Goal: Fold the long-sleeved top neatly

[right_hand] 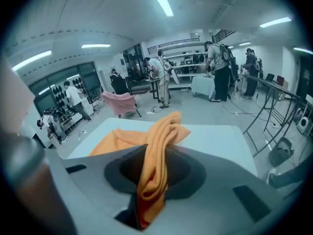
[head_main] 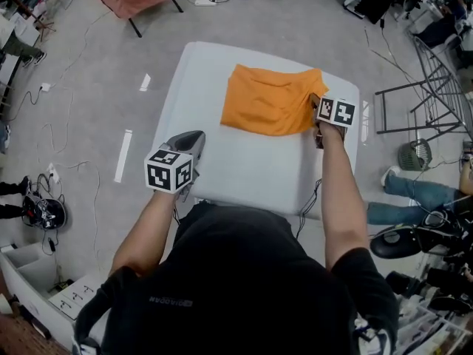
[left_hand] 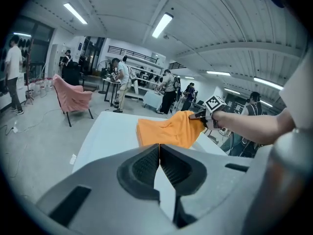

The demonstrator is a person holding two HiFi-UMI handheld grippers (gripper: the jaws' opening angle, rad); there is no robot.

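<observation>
Right gripper (right_hand: 152, 180) clamped on bunched edge of orange top (head_main: 270, 98), held just above white table (head_main: 244, 176). Rest of top lies partly folded at table's far side. Left gripper (head_main: 191, 145) closed, empty, near front-left edge, well apart from cloth.

Biggest risk: one-sided pull drags whole stack askew, nothing pinning it.
Lesser: bunched grip sets wrinkled, uneven fold.
Least: thick wad slips from jaws mid-carry.

Plain orange long-sleeved top (head_main: 270, 98), unpatterned. White tabletop (head_main: 251, 165). Light grey left tongs (left_hand: 159, 151) and right tongs (right_hand: 155, 153), with dark ribbed pads (left_hand: 144, 165); on each, a white cube (head_main: 170, 170) printed with black square markers. Pink chair (left_hand: 73, 96), pale grey floor (head_main: 89, 87), black shirt (head_main: 236, 272).
</observation>
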